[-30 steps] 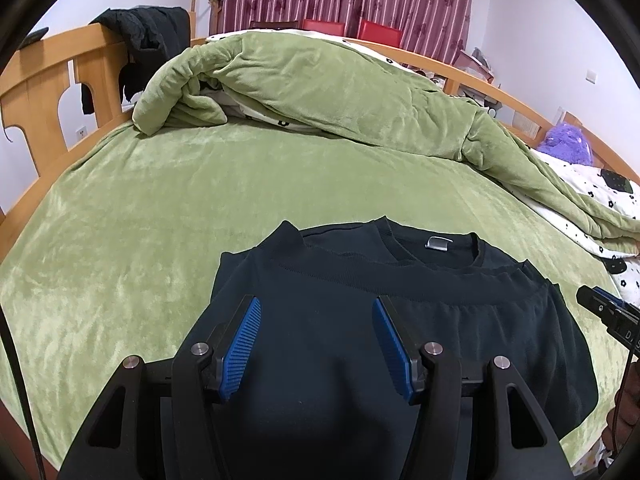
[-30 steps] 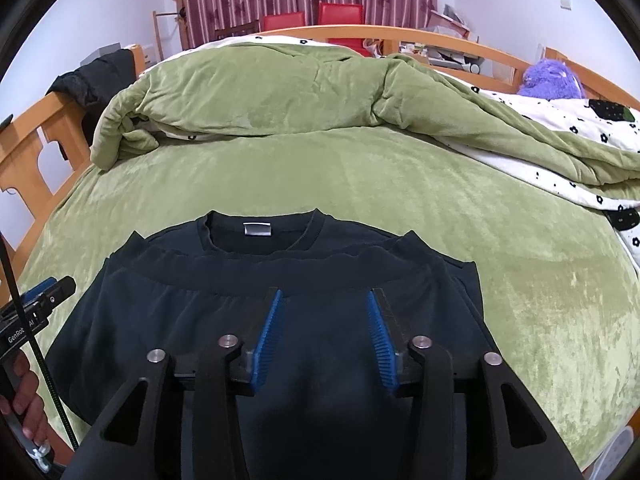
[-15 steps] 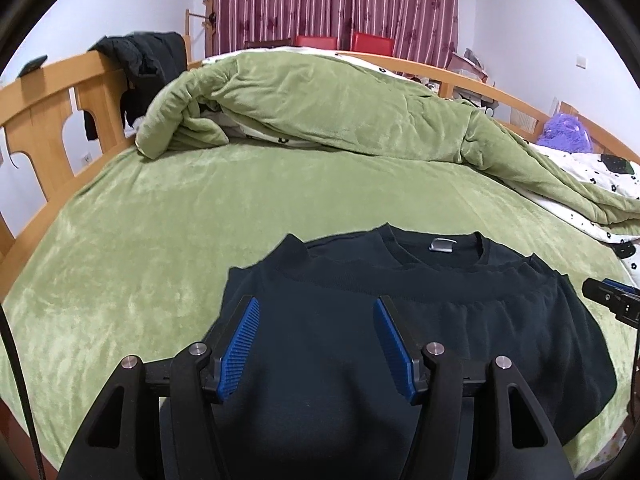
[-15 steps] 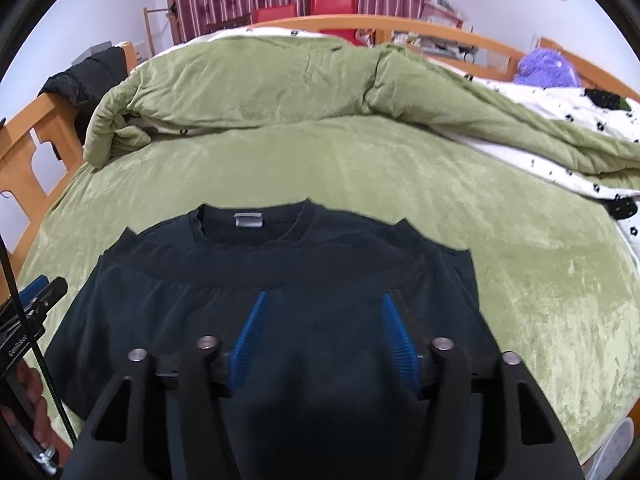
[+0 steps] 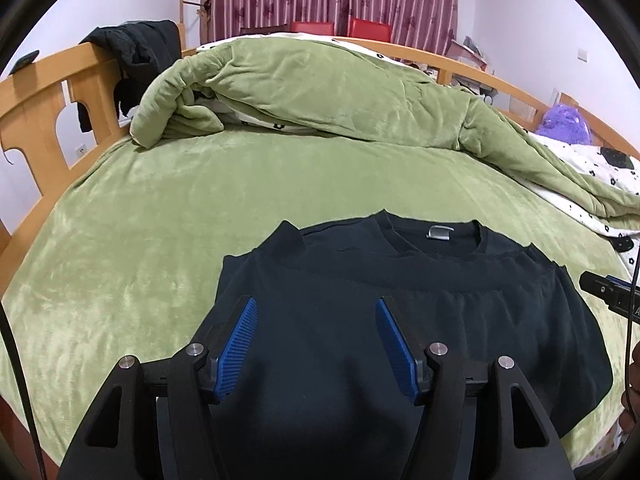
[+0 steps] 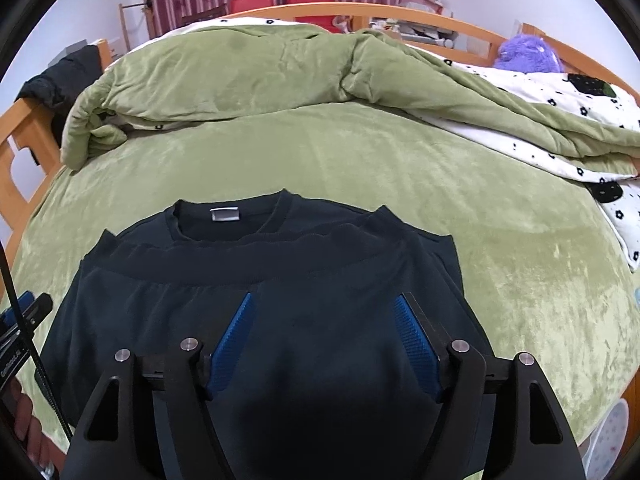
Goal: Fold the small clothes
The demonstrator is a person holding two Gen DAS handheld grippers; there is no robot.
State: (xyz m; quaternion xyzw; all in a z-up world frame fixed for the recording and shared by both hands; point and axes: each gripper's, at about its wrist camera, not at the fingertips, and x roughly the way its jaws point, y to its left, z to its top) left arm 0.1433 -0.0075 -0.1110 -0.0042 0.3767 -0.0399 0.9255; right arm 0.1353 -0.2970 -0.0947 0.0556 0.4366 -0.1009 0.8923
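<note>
Dark navy knit garment [image 5: 400, 320], folded with its hem band just short of the collar, lying flat at the near edge of the green plush bedspread [image 5: 240, 200], beneath the left gripper [image 5: 316, 340] and right gripper [image 6: 324, 336], both jaws apart and empty, having just been opening.

1. The left gripper [image 5: 316, 312] points downward and forward, its two blue-padded fingers [image 5: 236, 348] spread apart with nothing pinched between them.
2. The right gripper [image 6: 326, 308] tilts down likewise; its jaws have just been opening and stand wide, the blue pads [image 6: 414, 344] gripping nothing.
3. In the right wrist view, the left gripper's tip shows at the left edge, with the person's fingers [image 6: 24, 416] wrapped around its handle below.
4. In the left wrist view, the right gripper's tip juts in from the right edge.
</note>
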